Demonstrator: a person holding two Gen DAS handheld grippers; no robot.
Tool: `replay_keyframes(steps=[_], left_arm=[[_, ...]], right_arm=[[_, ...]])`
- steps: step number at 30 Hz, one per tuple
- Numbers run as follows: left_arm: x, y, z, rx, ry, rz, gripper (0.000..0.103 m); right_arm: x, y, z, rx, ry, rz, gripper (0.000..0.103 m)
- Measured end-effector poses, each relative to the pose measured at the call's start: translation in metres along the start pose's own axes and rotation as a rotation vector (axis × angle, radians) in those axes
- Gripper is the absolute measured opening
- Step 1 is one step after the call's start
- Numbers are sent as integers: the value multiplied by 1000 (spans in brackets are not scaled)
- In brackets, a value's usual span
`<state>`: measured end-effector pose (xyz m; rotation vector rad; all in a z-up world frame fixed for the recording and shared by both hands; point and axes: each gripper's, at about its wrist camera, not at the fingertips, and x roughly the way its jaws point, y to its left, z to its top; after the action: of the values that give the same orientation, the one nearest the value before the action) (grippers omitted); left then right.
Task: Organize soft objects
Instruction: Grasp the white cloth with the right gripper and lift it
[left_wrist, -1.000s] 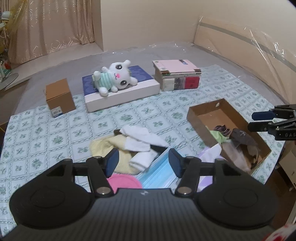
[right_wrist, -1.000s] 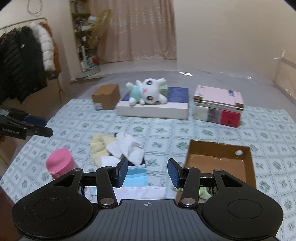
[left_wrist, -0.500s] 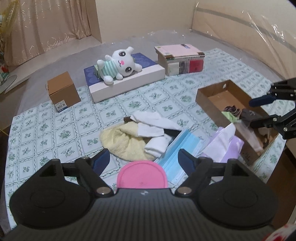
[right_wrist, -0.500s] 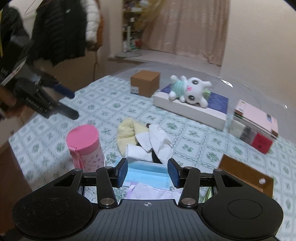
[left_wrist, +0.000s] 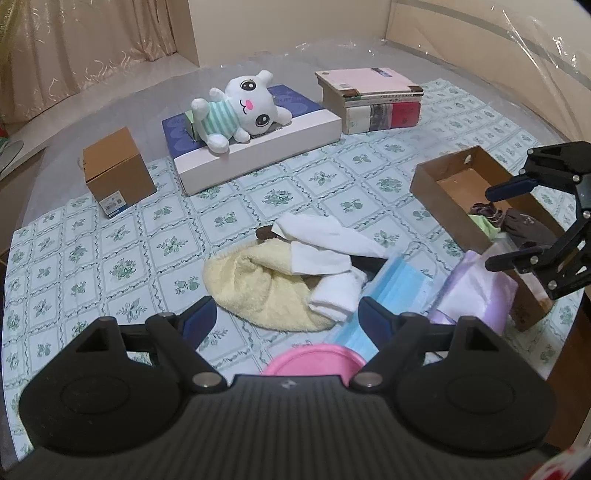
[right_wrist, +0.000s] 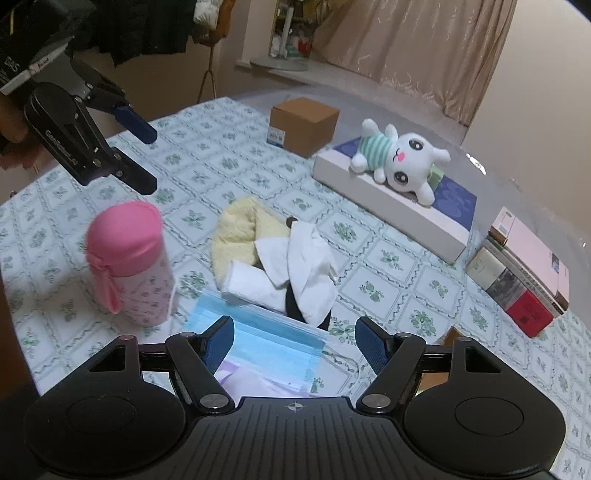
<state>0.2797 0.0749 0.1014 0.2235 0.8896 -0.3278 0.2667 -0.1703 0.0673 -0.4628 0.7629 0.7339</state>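
Yellow towel under white cloths

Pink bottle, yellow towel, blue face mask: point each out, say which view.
pink bottle (right_wrist: 127, 254): right wrist view, on its body just below the cap.
yellow towel (left_wrist: 258, 284): left wrist view, middle of the bunched cloth.
blue face mask (right_wrist: 273, 339): right wrist view, centre of the pleated panel.

A pile of towels lies mid-table, a face mask beside it; a plush toy rests on a flat box toward the far edge, books alongside.
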Motion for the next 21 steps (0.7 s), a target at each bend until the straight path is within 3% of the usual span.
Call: replay_keyframes(steps=[21], left_arm=[[108, 67, 17, -91, 53, -7, 82]], right_arm=[[134, -25, 50, 131, 26, 104, 72]])
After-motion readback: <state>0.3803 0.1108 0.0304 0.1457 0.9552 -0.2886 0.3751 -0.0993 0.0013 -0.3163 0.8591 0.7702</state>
